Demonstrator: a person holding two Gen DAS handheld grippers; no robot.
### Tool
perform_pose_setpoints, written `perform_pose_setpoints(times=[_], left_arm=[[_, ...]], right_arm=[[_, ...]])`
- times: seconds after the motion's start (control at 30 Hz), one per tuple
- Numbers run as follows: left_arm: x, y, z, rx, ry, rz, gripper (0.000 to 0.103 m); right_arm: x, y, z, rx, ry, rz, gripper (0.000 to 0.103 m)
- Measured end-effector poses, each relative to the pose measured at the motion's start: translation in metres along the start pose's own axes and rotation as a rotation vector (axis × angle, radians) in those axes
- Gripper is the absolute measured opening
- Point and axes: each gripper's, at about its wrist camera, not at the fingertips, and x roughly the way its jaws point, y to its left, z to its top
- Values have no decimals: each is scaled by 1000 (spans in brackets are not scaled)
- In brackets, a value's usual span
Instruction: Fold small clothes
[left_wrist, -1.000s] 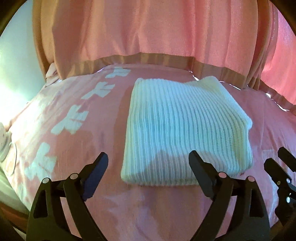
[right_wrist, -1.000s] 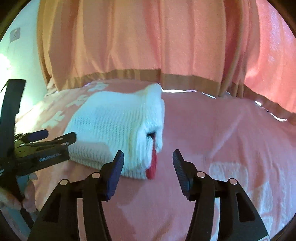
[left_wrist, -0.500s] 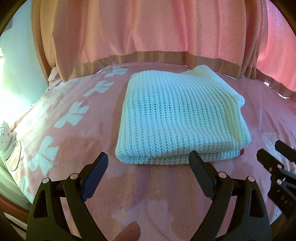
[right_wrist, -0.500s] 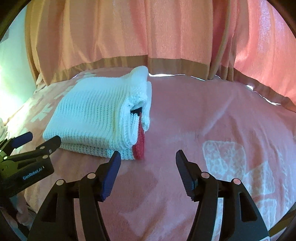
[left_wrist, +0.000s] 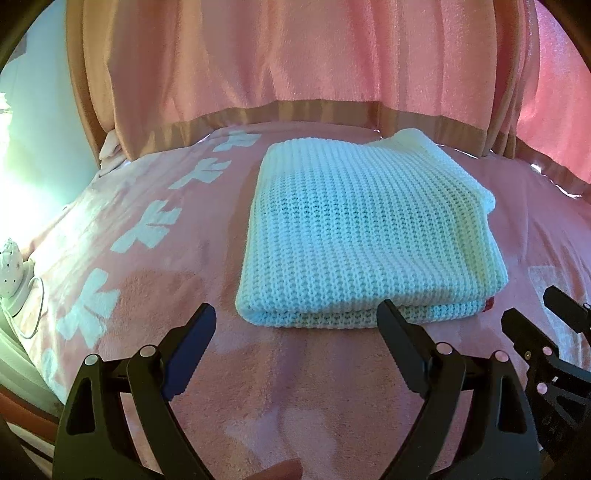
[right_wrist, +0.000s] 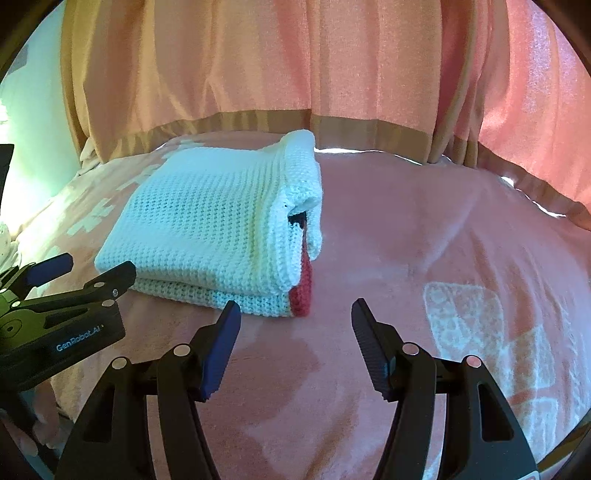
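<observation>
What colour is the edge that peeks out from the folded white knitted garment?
Red, at the folded white knitted garment's near corner; right wrist view shows it best.

A white knit garment with a red edge lies folded flat on the bed, just ahead of the left hand-held gripper.

2 wrist views, angled down, sweater shared

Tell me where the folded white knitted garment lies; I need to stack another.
The folded white knitted garment lies on the pink blanket, in front of the pink curtain, beyond both open grippers.
</observation>
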Motion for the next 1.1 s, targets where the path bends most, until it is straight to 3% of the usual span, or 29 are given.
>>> perform_pose_setpoints(times=[1.1], left_arm=[[6, -1, -2, 9, 18, 19, 86]], right_arm=[[1, 4, -5, -6, 2, -1, 61]])
